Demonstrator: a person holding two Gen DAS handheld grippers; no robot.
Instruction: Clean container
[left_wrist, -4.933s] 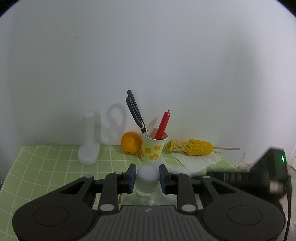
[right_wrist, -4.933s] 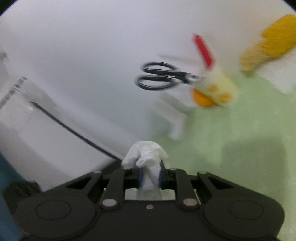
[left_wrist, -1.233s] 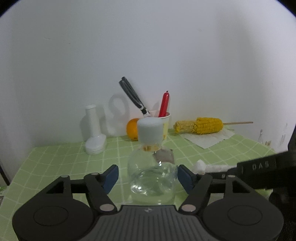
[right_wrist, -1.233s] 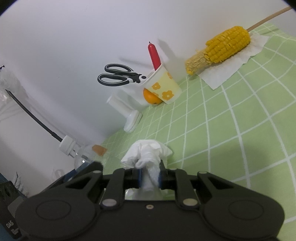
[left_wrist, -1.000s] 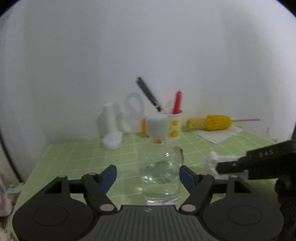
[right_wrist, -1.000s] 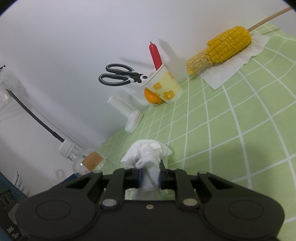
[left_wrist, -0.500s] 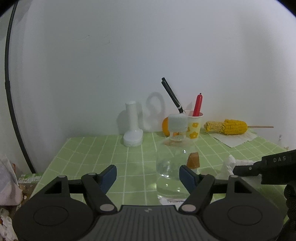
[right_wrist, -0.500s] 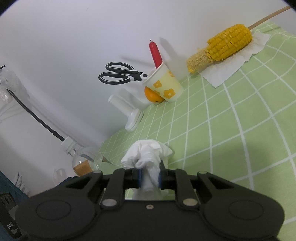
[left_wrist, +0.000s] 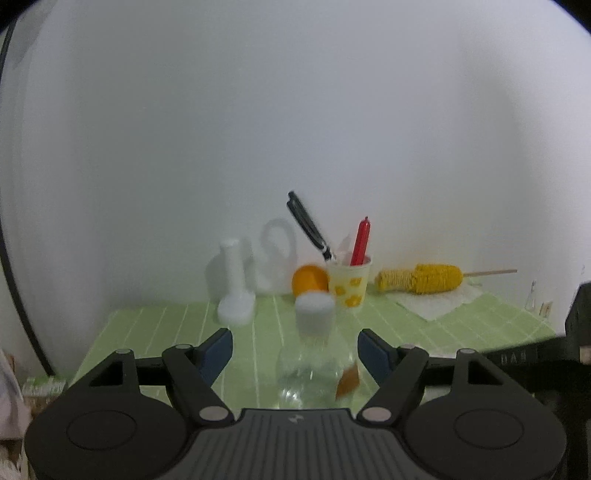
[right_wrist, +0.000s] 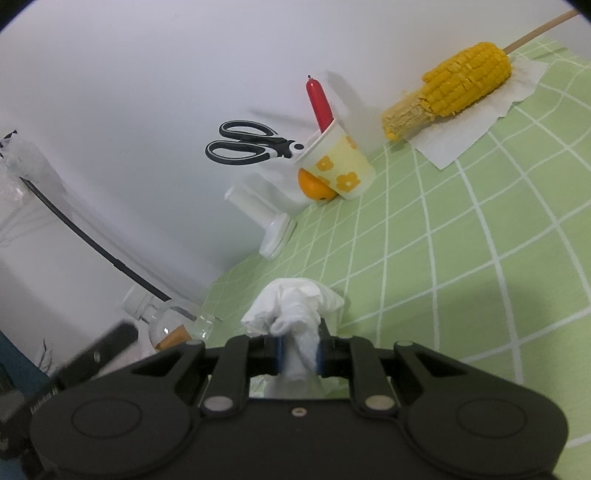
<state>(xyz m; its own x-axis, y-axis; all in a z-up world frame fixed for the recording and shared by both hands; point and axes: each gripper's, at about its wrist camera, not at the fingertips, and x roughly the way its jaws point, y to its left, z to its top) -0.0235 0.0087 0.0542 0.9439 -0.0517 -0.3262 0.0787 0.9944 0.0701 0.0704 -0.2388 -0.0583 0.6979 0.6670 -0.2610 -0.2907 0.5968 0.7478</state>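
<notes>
A clear round bottle (left_wrist: 314, 365) with a white cap and an orange tag stands on the green checked cloth (left_wrist: 184, 325). My left gripper (left_wrist: 295, 354) is open, its blue pads on either side of the bottle and apart from it. My right gripper (right_wrist: 297, 354) is shut on a crumpled white tissue (right_wrist: 295, 306). The bottle also shows in the right wrist view (right_wrist: 170, 325), at the lower left beside my left gripper. The left wrist view is blurred.
At the back by the wall stand a white holder (left_wrist: 236, 291), an orange (left_wrist: 309, 280), and a flowered paper cup (left_wrist: 349, 282) with scissors (right_wrist: 251, 147) and a red stick. A half-eaten corn cob (right_wrist: 454, 92) lies on a napkin at the right.
The left gripper let go of the bottle's cap, opened wide and drew back; in the last half second it has come closer around the bottle. The right gripper holds the tissue unchanged.
</notes>
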